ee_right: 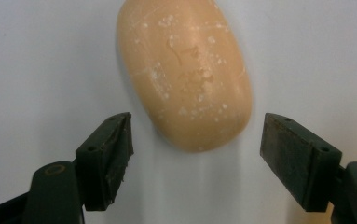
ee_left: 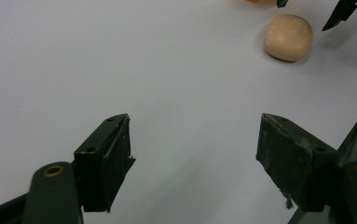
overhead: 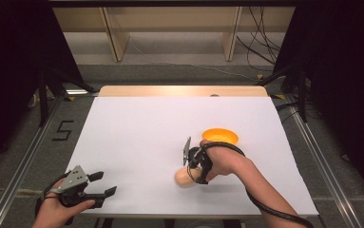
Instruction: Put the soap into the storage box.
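Right gripper (ee_right: 197, 158) jaws spread, hovering over tan oval bread roll (ee_right: 185, 70); left gripper (overhead: 91, 185) open, idle. Risk: rounded roll may squirt sideways if clamped off-centre.

between my right gripper (ee_right: 195, 161) jaws only white table (ee_right: 50, 56) lies bare; ahead the tan bun (ee_right: 185, 70) blocks, orange bowl (overhead: 220, 136) behind my hand.

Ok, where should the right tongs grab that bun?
Grip the bun across its narrow middle, coming straight down from above. It lies flat on the table as an elongated oval, and the open right tongs already straddle its near end, so the short axis probably fits between them best.
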Tool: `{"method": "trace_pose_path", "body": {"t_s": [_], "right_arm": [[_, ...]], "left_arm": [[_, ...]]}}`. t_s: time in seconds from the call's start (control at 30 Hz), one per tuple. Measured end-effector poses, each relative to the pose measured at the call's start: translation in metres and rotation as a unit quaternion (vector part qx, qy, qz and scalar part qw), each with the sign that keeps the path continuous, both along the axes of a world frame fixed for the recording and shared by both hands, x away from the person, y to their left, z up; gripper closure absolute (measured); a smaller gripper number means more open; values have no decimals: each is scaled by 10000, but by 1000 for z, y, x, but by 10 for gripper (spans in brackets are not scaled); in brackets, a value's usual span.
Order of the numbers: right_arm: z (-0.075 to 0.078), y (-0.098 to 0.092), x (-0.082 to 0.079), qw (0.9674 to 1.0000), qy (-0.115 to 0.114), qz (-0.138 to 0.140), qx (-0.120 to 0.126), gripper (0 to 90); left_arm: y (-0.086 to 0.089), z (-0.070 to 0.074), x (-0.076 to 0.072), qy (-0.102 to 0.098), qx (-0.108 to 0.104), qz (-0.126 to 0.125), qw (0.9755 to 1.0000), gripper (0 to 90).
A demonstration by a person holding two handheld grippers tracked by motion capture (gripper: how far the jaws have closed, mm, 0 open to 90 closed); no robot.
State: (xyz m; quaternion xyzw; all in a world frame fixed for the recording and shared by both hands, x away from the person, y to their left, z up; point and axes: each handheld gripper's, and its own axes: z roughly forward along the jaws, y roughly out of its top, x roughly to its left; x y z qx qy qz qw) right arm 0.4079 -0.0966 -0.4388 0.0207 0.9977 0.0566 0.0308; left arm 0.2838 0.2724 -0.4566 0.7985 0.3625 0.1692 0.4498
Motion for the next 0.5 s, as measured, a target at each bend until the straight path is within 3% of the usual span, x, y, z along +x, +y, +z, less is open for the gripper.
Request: {"method": "trace_pose_path", "body": {"t_s": [0.03,0.1,0.27,0.3,0.33,0.37,0.4,0.43,0.47,0.5], "right_arm": [[0,1,-2,9999,-20,-126,4,257],[-3,3,4,9995,-106,252,145,254],[-3,10,2,9998,-30,143,102,248],[-3,13,-1,10000,46,34,-4,241],[-4,14,1,9999,12,163,33,238],[-4,15,-1,10000,79,48,-10,235],[-6,17,3,9995,-35,307,101,235],[-7,18,4,9994,-24,324,127,235],[-7,18,4,9994,-24,324,127,235],[-7,21,0,10000,56,27,44,232]], "left_arm": [[0,0,0,2,-2,-2,10000,258],[0,0,0,-1,0,-2,10000,258],[0,0,0,4,-5,-4,10000,257],[0,0,0,1,6,-9,10000,258],[0,0,0,3,1,-8,10000,258],[0,0,0,9,-2,-10,10000,258],[0,0,0,8,3,-13,10000,258],[0,0,0,14,-17,-39,10000,258],[0,0,0,14,-17,-39,10000,258],[0,0,0,12,-18,-38,10000,258]]}}
